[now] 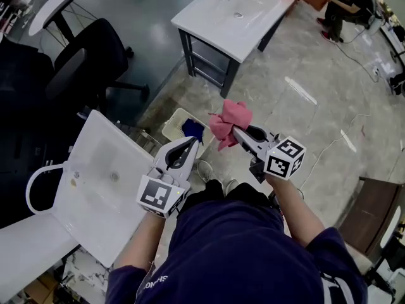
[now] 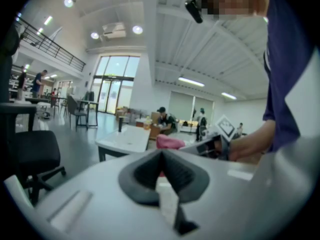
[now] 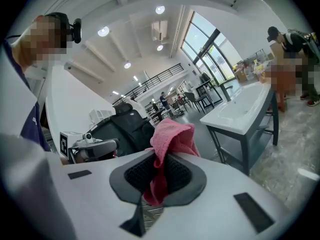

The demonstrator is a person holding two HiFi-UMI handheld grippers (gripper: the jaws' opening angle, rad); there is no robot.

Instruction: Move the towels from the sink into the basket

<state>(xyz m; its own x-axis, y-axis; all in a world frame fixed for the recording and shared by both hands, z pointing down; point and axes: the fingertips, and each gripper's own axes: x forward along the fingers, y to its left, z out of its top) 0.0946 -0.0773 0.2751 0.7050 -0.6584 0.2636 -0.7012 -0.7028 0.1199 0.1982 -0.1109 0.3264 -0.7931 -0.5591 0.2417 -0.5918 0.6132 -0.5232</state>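
- The right gripper (image 1: 236, 132) is clamped on 1 pink towel (image 1: 229, 120), held up over the floor.
- The left gripper (image 1: 192, 141) has its jaws together, empty.
- The basket (image 1: 172, 123) on the floor just beyond holds 1 blue towel (image 1: 193, 128).
- The white sink (image 1: 95, 176) stands at the left.

Dark navy short-sleeved shirt (image 1: 247, 252) fills the lower centre, with white lettering at lower left. The white left gripper (image 1: 187, 144) and right gripper (image 1: 238, 132) bear black-and-white marker cubes.

No text can be read; the white print on the sleeve (image 1: 154, 284) is too blurred.
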